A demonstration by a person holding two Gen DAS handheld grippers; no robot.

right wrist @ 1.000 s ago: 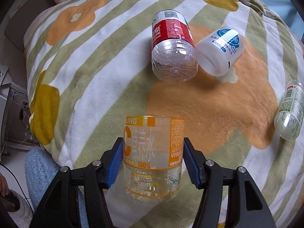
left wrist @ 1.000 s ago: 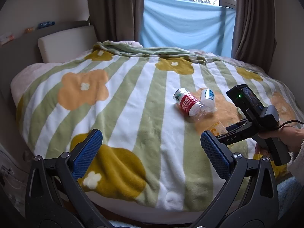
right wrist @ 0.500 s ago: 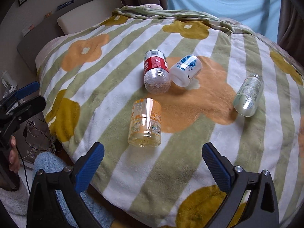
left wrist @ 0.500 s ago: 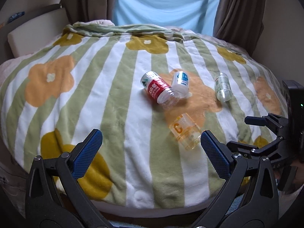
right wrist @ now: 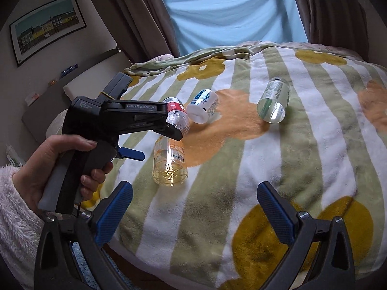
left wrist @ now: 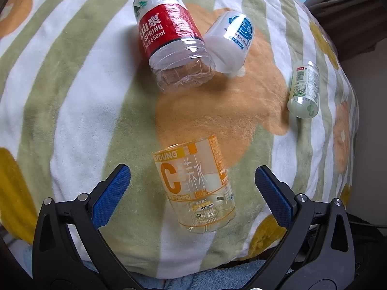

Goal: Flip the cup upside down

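Note:
A clear cup with an orange "C" label (left wrist: 196, 186) lies on its side on the striped blanket (left wrist: 79, 101), its closed base toward me. My left gripper (left wrist: 191, 191) is open, its blue pads on either side of the cup without touching it. In the right wrist view the same cup (right wrist: 169, 162) lies near the bed's front edge, under the left gripper (right wrist: 135, 142) held by a hand. My right gripper (right wrist: 193, 207) is open and empty, pulled back over the front of the bed.
A red-label cup (left wrist: 174, 41), a white blue-label cup (left wrist: 232, 41) and a green-label cup (left wrist: 304, 89) lie on their sides further back. The bed's front edge (left wrist: 169, 265) is just below the grippers. A headboard (right wrist: 79, 89) and curtains (right wrist: 145, 12) lie behind.
My right gripper let go of the orange-label cup, left it on its side and drew back. My left gripper came down and forward, and its open fingers now flank that cup.

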